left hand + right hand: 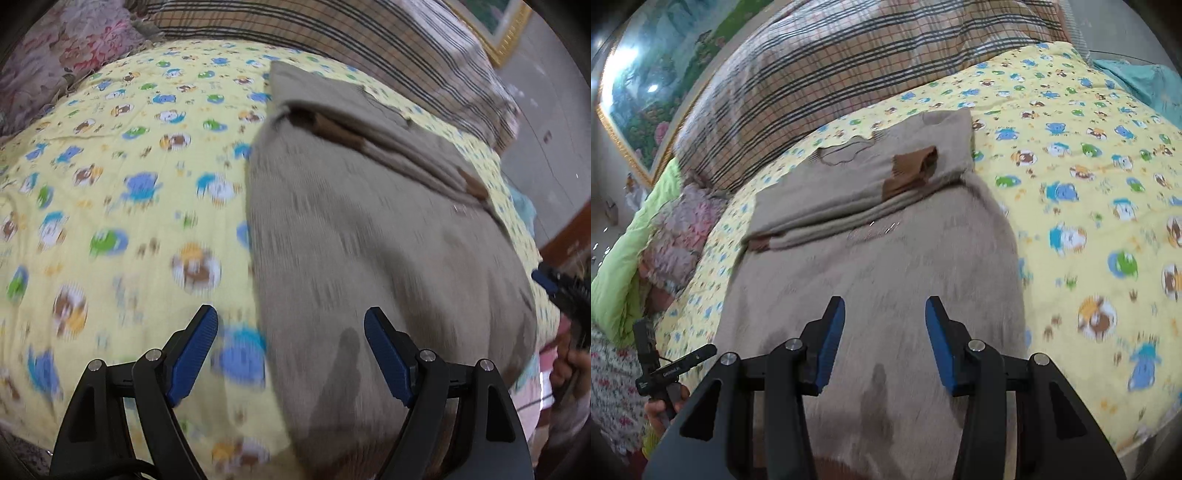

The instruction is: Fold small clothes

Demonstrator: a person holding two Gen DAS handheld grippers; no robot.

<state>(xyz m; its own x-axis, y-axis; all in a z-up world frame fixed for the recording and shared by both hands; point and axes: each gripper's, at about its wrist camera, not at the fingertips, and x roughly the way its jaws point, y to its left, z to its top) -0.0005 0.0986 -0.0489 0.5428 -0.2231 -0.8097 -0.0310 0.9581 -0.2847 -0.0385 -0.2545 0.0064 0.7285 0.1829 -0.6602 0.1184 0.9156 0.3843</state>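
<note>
A bed fills both views, spread with a yellow cartoon-print quilt, a plaid blanket heaped along its far edge and a framed painting behind that. On the quilt lies a beige sweater with brown patches, its long axis running from the near edge of the bed toward the plaid blanket. Its far part is already folded over into a flat layered band; the near part hangs broad and smooth toward the person.

The left gripper is spread wide and holds nothing; it sits over the sweater's left edge, one finger above the quilt, the other above the knit. The right gripper is parted about halfway, empty, hovering over the middle of the near part. Both views are blurred by motion.

I judge the next fold will take the near hem forward along that axis. Both grippers look about equally close to it.
</note>
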